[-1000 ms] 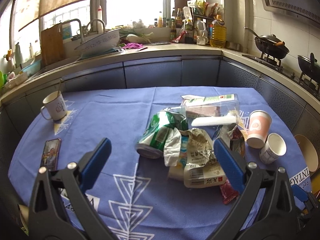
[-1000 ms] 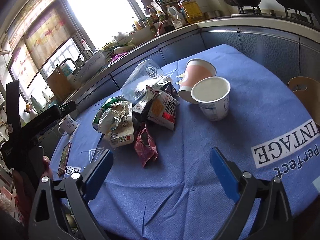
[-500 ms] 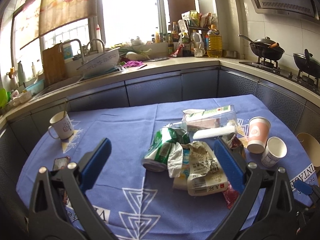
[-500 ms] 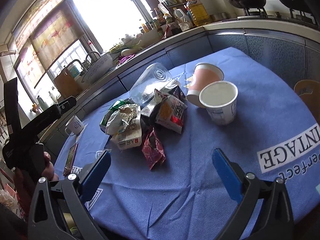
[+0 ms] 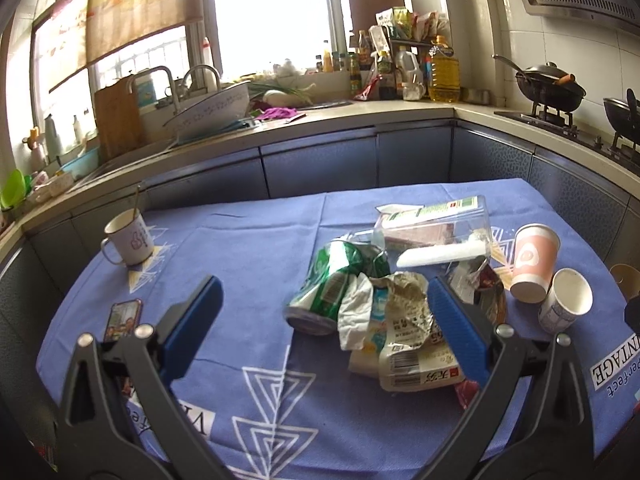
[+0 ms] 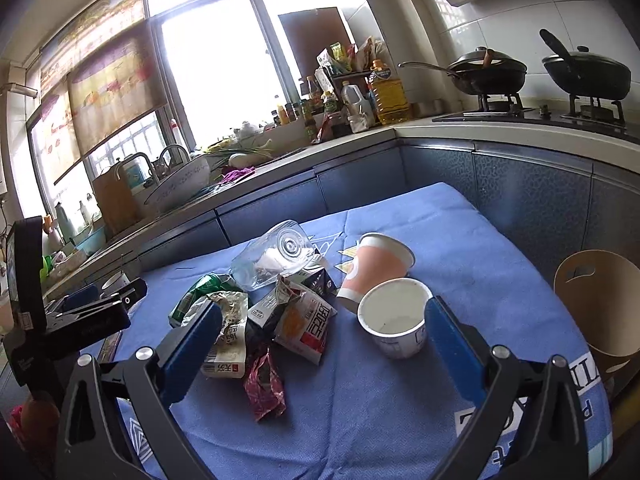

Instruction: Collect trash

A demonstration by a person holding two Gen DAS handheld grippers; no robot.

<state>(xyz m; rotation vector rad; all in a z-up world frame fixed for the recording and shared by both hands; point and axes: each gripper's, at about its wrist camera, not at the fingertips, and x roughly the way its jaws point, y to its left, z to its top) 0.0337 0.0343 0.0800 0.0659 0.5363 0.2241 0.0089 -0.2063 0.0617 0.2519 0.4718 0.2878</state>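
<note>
A heap of trash lies on the blue tablecloth: a crushed green can, a crumpled white wrapper, a clear plastic box, a dark red foil wrapper and small cartons. A pink paper cup lies tilted beside an upright white paper cup. My left gripper is open, held above the near side of the heap. My right gripper is open too, with the cartons and the white paper cup between its fingers, farther off.
A mug with a spoon and a phone sit at the table's left. A tan chair back stands by the right edge. Kitchen counter, sink and stove with pans run behind the table.
Both grippers have lifted and pulled back from the table, so the heap sits lower and smaller in both views. Their jaws stay wide apart and nothing on the table has moved.
</note>
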